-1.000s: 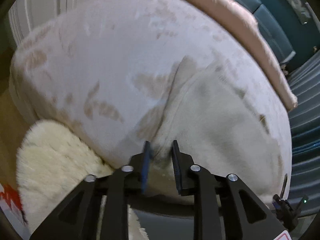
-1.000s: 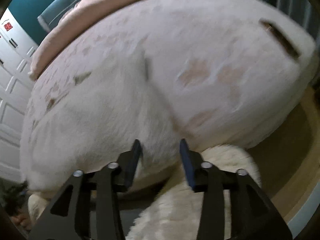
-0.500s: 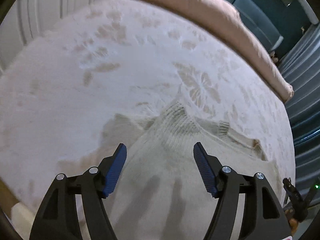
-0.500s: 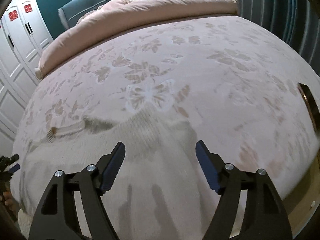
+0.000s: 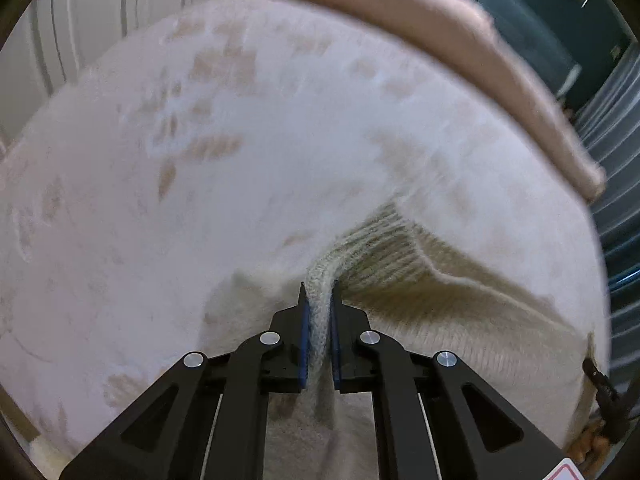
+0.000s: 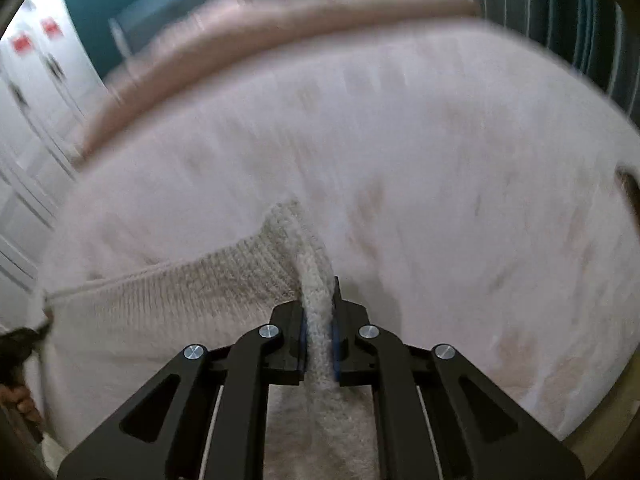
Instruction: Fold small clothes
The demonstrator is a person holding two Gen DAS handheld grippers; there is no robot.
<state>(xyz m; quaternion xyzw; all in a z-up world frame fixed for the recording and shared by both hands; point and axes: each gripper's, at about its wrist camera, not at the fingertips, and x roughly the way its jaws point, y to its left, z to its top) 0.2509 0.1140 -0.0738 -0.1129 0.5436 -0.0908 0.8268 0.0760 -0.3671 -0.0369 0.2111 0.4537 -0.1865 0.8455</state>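
A cream knitted sweater [image 5: 440, 304] lies on the bed, its ribbed hem lifted into a ridge. My left gripper [image 5: 319, 292] is shut on the left corner of that hem, with knit bunched between its blue pads. In the right wrist view the same sweater [image 6: 160, 308] stretches off to the left, and my right gripper [image 6: 320, 292] is shut on its right hem corner. The other gripper shows as a dark shape at the far edge of each view, also holding the hem.
The sweater rests on a pale pink bedspread with a faded leaf print [image 5: 240, 160]. A rolled pink duvet [image 5: 460, 40] lies along the far side. White wardrobe doors [image 6: 28, 92] stand to the left, a teal headboard [image 5: 540, 12] behind.
Both grippers went from wide open over the sweater to shut on its ribbed hem. The hem now stands pinched up off the bedspread between them.
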